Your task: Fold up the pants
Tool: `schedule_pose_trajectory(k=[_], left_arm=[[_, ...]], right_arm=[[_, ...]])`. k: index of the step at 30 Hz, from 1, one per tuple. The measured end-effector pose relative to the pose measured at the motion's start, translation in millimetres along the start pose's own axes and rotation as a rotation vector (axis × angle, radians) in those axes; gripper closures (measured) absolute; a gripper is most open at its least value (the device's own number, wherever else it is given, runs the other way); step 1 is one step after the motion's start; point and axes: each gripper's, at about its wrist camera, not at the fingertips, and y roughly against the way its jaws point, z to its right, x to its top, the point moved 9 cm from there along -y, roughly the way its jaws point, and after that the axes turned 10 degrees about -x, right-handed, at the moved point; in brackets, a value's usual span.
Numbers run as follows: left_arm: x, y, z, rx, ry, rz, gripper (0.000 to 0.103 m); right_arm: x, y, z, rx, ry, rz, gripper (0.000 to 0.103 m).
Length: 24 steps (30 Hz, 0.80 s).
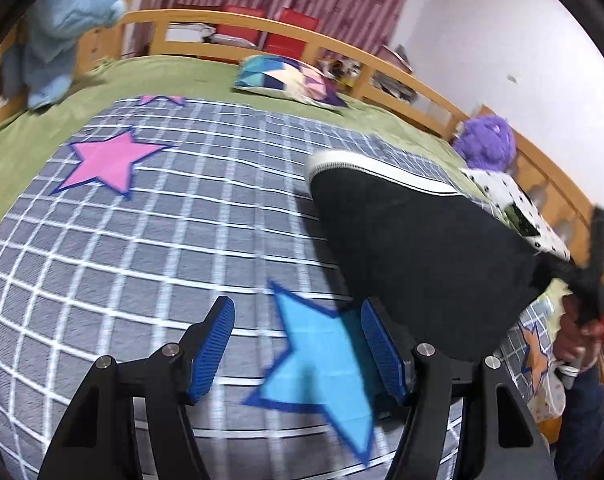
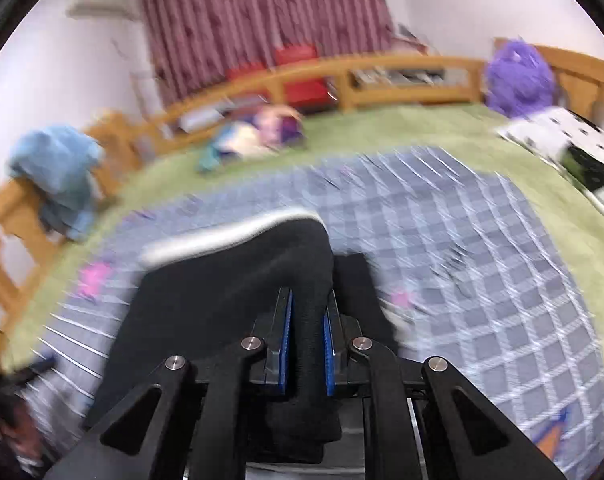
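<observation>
The black pants point(image 1: 418, 248) with a white waistband hang lifted above the grey checked blanket point(image 1: 173, 216), at the right of the left wrist view. My left gripper point(image 1: 297, 316) is open and empty, its blue pads just left of the pants' lower edge. In the right wrist view, my right gripper point(image 2: 306, 300) is shut on a bunched fold of the pants point(image 2: 237, 276), which drape away in front of it. The right wrist view is blurred by motion.
The blanket has pink point(image 1: 109, 160) and blue point(image 1: 322, 364) stars and lies on a green bedspread. A patterned pillow point(image 1: 289, 80), a light blue cloth point(image 1: 65, 28), a purple plush point(image 1: 486, 140) and a wooden bed rail point(image 1: 342, 48) lie beyond.
</observation>
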Motion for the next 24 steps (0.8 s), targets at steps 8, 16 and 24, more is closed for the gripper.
schedule_pose_trajectory(k=[8,16,24], left_arm=[[6,-17,73,-0.046,-0.056,-0.009,0.039],[-71,-67,76,0.039,-0.022,-0.186,0.037],[-39,-41,68,-0.027,0.027,-0.137,0.036]], right_arm=[[-24,5,39,-0.065,-0.009,-0.013,0.076],[-72,-26,-2,-0.090,0.193,-0.080,0.070],[-53,-8,-1,-0.018,0.246,-0.083,0.061]])
